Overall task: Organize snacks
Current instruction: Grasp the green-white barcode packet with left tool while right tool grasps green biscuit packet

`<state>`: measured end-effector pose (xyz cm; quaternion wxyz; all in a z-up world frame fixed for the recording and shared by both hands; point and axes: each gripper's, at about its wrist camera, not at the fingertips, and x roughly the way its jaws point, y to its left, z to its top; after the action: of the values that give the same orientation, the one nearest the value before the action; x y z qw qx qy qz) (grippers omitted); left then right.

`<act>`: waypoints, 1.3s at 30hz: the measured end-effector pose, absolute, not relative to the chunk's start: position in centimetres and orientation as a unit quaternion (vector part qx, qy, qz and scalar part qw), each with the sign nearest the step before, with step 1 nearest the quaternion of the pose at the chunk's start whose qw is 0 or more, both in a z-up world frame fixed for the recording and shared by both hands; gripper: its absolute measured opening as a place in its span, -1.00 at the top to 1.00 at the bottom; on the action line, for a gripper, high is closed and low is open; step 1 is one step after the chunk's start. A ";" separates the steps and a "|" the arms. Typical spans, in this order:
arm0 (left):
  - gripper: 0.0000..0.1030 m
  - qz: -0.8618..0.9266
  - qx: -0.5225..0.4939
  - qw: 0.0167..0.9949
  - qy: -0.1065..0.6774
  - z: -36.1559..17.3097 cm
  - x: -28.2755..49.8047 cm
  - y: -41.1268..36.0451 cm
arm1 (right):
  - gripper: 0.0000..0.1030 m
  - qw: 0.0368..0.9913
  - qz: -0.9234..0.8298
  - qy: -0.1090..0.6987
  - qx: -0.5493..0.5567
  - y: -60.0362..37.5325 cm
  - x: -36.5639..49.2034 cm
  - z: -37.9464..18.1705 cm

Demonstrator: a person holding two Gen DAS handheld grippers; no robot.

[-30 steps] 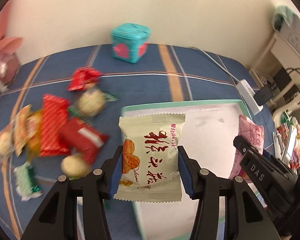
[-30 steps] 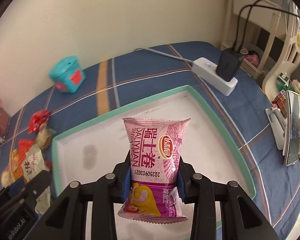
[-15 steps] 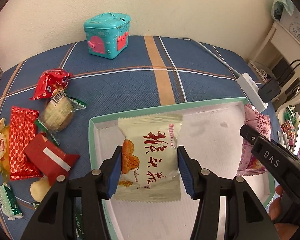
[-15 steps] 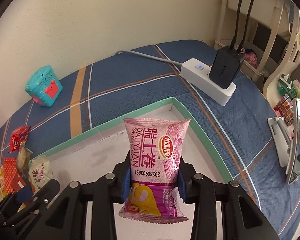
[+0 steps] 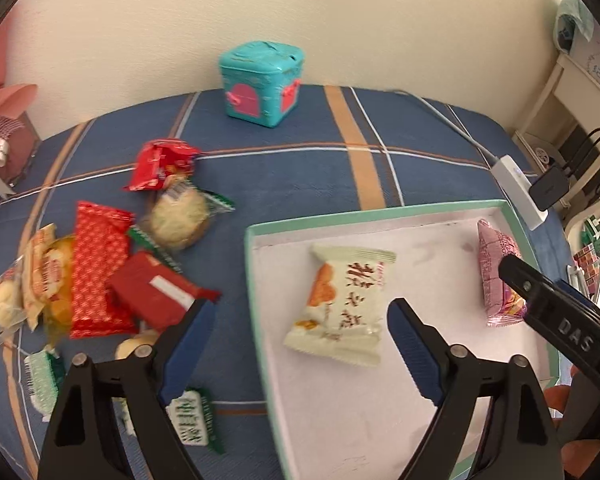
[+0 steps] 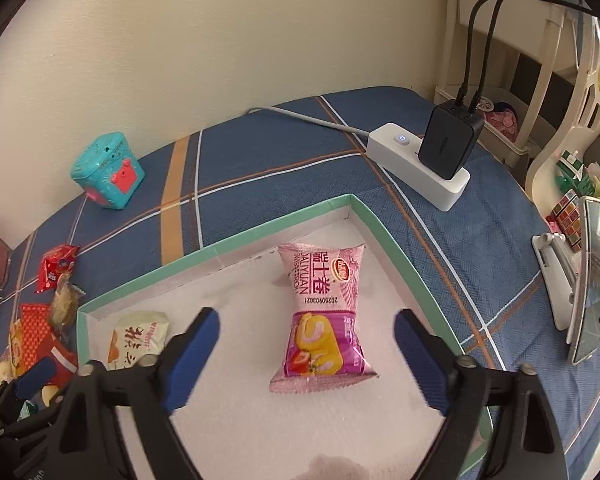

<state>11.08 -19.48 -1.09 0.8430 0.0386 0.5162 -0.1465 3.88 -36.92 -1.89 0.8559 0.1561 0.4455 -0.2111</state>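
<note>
Blue plaid bedcover carries a green-rimmed tray (image 6: 384, 236); both the left gripper (image 5: 296, 344) and right gripper (image 6: 306, 354) have just sprung wide, empty, the cream packet (image 5: 342, 304) and pink packet (image 6: 324, 316) seemingly flat inside.

Ahead of my jaws a plain cream wall (image 6: 228, 40) rises behind the blue plaid cloth (image 6: 284, 160) that covers the surface beneath me, in soft, even light. Off to the right of my jaws stands cream-painted furniture (image 6: 556, 92), and a white power strip (image 6: 416, 164) with a black charger (image 6: 448, 140) lies on the cloth near it. Far ahead, by the wall, sits a teal box (image 5: 260, 80).
</note>
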 end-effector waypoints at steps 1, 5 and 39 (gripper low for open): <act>-0.78 -0.143 0.037 0.846 0.513 -0.9 10.9 -19.0 | -1.00 0.857 -0.211 0.444 0.157 -36.8 3.6 -1.8; -0.78 -0.133 0.037 0.852 0.506 -0.4 10.0 -17.6 | -1.00 0.861 -0.203 0.436 0.163 -36.0 2.5 -1.2; -0.78 0.018 -0.050 0.852 0.521 1.7 6.6 0.7 | -1.00 0.876 -0.066 0.461 0.129 -22.4 -0.2 -0.8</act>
<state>6.64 0.69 1.75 0.8519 -0.0502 0.5210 0.0176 -0.16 -22.40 -0.85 0.8757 0.1285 0.4606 -0.0665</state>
